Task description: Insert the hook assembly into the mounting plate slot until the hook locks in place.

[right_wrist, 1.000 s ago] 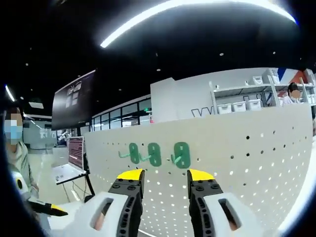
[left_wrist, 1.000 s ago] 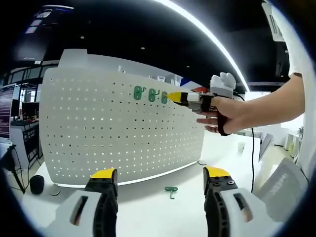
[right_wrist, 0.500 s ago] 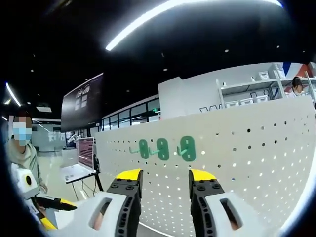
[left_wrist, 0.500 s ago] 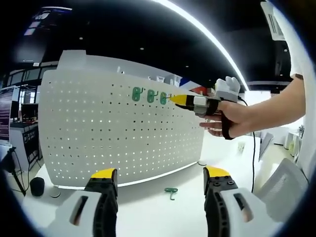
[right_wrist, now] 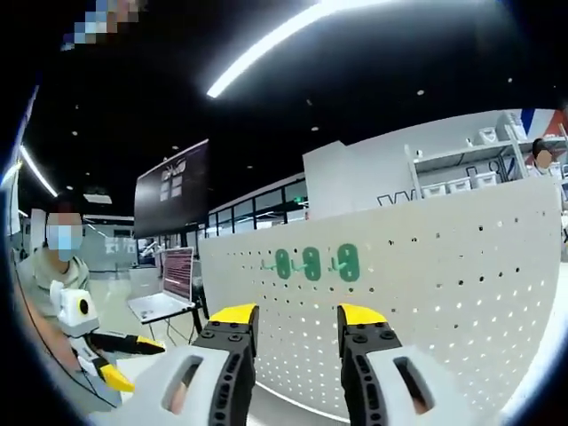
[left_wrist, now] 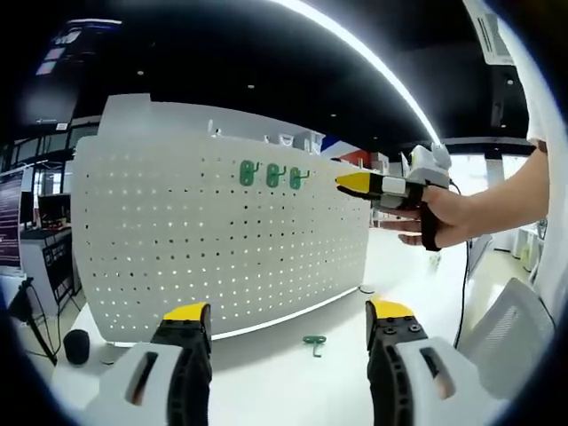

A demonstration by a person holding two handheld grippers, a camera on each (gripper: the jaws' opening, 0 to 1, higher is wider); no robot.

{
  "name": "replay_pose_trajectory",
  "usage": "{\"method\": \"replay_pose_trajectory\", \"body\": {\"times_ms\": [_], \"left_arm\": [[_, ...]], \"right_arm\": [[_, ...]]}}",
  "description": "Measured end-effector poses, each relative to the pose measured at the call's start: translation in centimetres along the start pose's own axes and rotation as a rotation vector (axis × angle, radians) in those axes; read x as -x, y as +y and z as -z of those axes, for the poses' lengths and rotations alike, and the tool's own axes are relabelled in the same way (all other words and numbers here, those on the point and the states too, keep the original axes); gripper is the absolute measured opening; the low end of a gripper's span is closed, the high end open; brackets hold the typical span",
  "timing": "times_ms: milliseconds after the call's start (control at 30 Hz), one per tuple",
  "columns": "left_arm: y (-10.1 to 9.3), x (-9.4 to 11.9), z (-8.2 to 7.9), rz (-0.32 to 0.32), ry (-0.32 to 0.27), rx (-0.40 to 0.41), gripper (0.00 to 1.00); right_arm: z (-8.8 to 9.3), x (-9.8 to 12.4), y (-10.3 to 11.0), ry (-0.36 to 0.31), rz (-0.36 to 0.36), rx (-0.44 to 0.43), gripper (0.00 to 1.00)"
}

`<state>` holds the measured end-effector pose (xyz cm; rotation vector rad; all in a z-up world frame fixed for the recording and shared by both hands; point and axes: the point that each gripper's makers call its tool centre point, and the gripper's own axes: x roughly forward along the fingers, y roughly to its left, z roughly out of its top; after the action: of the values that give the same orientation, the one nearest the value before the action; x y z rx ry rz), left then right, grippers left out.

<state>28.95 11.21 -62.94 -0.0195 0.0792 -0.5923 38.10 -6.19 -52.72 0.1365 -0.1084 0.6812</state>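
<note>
A white perforated mounting plate [left_wrist: 177,240] stands upright on the table. Three green hooks [left_wrist: 271,176] hang in a row near its top; in the right gripper view the same hooks [right_wrist: 312,264] sit on the plate [right_wrist: 426,293] beyond my jaws. A loose green hook [left_wrist: 314,342] lies on the table in front of the plate. My left gripper [left_wrist: 286,312] is open and empty, low over the table. My right gripper [right_wrist: 288,315] is open and empty; in the left gripper view it [left_wrist: 355,184] is held in a hand [left_wrist: 444,213], a little to the right of the hooks.
The white table [left_wrist: 266,382] runs under the plate. A dark round object [left_wrist: 76,344] sits at its left end. A person with the left gripper [right_wrist: 111,355] is at the left of the right gripper view, near a laptop [right_wrist: 164,297]. Shelves [right_wrist: 470,164] stand behind the plate.
The right gripper has drawn back from the third hook on the plate, moving right and away; the hooks look smaller in its view. The left gripper has barely moved.
</note>
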Motion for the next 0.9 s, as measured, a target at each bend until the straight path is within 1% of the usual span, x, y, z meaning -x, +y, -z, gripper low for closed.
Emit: {"method": "replay_pose_trajectory", "body": {"times_ms": [67,100,167,233,300,433,467,567,667,900], "left_arm": [[0.0,0.1,0.2,-0.002,0.011,0.000,0.74],[0.0,0.2,0.2,-0.003,0.012,-0.001,0.74],[-0.1,0.2,0.2,-0.003,0.010,-0.001,0.74],[-0.1,0.3,0.1,-0.003,0.010,-0.001,0.74],[-0.2,0.4,-0.2,-0.001,0.005,-0.004,0.74],[-0.1,0.5,-0.5,-0.007,-0.002,-0.009,0.74],[-0.1,0.6,-0.7,-0.009,-0.006,-0.008,0.74],[0.1,0.7,-0.6,-0.018,-0.001,-0.014,0.73],[0.2,0.9,-0.6,-0.021,0.001,-0.008,0.73],[0.3,1.1,-0.3,-0.025,0.011,-0.011,0.72]], "right_arm": [[0.3,0.7,0.1,0.005,-0.002,0.001,0.35],[0.3,1.0,0.2,-0.001,-0.006,-0.016,0.36],[0.5,1.6,0.5,0.005,-0.008,-0.003,0.36],[0.7,2.1,0.9,0.007,-0.020,-0.009,0.37],[1.2,2.7,1.2,0.021,-0.028,-0.002,0.37],[2.0,4.6,1.3,0.034,-0.029,-0.028,0.38],[2.1,4.8,1.3,0.036,-0.027,-0.031,0.38],[2.9,6.2,1.3,0.050,-0.023,-0.037,0.39],[3.1,7.1,1.5,0.057,-0.023,-0.042,0.39],[4.0,8.6,1.8,0.070,-0.017,-0.051,0.40]]}}
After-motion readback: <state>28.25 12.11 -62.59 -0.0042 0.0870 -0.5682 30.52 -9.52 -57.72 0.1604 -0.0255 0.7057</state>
